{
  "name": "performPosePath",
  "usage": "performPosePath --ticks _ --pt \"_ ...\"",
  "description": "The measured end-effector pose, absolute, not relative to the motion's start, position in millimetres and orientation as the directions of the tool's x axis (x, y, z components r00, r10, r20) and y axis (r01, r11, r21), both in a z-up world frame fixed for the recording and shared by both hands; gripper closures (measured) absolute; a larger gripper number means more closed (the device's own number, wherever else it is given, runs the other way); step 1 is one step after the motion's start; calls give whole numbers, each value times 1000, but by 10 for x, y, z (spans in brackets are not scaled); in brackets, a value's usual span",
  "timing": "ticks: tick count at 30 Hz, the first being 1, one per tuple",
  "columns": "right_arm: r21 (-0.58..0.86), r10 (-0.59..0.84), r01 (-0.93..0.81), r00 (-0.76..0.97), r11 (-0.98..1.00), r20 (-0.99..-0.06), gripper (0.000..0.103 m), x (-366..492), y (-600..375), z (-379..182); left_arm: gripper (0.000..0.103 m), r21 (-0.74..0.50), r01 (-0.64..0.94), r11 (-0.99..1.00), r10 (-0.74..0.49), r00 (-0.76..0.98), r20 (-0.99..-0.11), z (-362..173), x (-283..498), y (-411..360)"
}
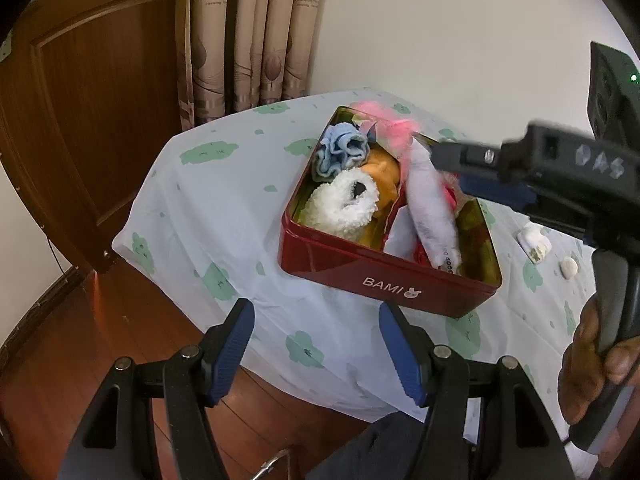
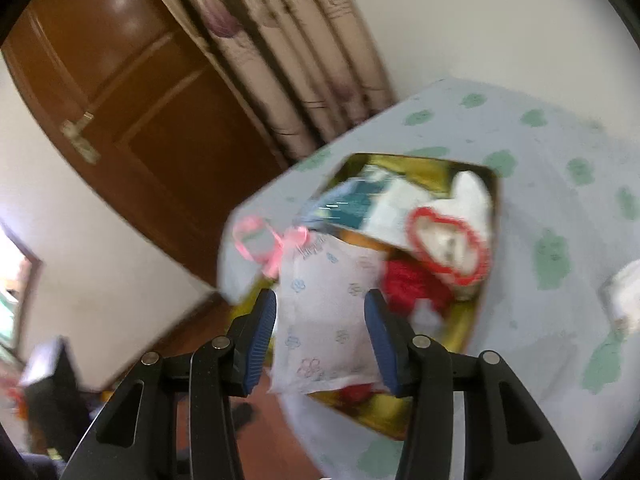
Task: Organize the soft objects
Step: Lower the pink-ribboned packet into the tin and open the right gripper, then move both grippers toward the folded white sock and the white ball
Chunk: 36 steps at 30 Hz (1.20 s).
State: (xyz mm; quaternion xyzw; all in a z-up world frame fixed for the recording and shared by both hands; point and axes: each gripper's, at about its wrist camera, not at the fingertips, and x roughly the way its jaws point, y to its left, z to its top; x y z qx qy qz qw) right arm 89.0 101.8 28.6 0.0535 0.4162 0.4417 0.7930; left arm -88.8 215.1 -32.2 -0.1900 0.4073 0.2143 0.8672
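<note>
A red BAMI tin [image 1: 384,280] stands open on the table and holds several soft things. Among them are a blue cloth [image 1: 340,152], a white fluffy sock [image 1: 344,204] and an orange piece [image 1: 384,172]. A white printed pouch [image 1: 430,204] with a pink ribbon [image 1: 384,124] lies along its right half. My left gripper [image 1: 316,344] hangs open and empty in front of the tin. My right gripper [image 1: 450,170] hovers just above the pouch [image 2: 328,320]; its jaws stand apart on either side of it and the pads do not press on it. In the blurred right wrist view, a red-rimmed white heart [image 2: 448,244] and a red piece [image 2: 412,284] lie beside the pouch.
The table wears a pale blue cloth with green prints [image 1: 224,216]. Two small white items [image 1: 534,244] [image 1: 569,268] lie right of the tin. A person's hand [image 1: 592,360] holds the right gripper's handle. A brown door [image 1: 80,120], curtains [image 1: 256,40] and wooden floor [image 1: 140,340] lie behind and left.
</note>
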Motion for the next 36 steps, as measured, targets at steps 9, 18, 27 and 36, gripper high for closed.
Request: performPosePath --ticks 9,18,27,36 --pt "493 751 -643 203 586 -629 62 955 1158 79 37 -160 -526 835 211 574 -791 -334 -871 2152" --pt "318 597 -668 235 672 -767 98 954 1452 -214 37 -146 -522 840 221 576 -787 -332 -870 2132" --pt "454 763 -657 306 602 -569 50 749 533 157 37 -92 -507 857 260 579 -773 -281 -885 2018" --pt "214 340 -266 688 940 -641 38 621 -1743 -203 37 -22 -315 949 209 680 -703 -116 -880 1456"
